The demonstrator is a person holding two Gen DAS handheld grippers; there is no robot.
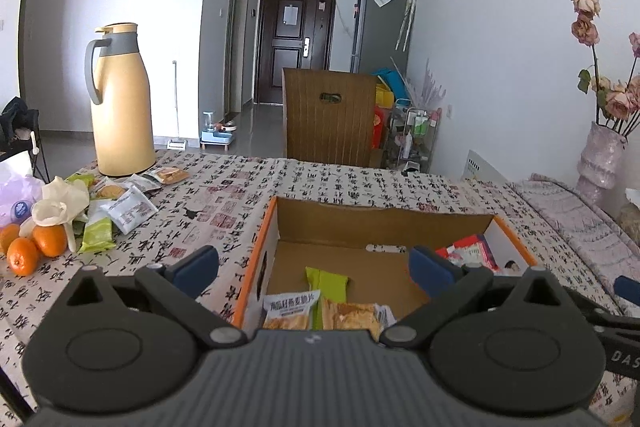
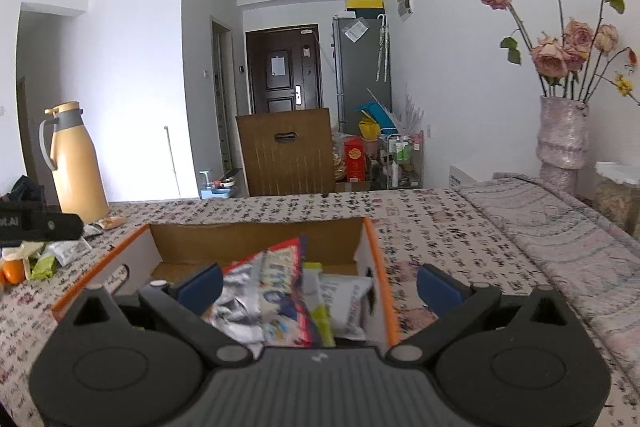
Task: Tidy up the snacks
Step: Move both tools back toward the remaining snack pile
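Both tools, left tool [image 1: 314, 269] and right tool [image 2: 320, 285], hover spread and empty over the box [image 1: 256, 259]; loose snacks [image 1: 120, 207] at ten o'clock could slide off the surface [image 1: 224, 195] when grabbed.

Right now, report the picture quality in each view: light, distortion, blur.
Left wrist view: daylit, fisheye bends the walls, dark corner vignettes; the cardboard box is sharp. Right wrist view: bright glare washes the wall behind the thermos; the silver snack packet looks soft.
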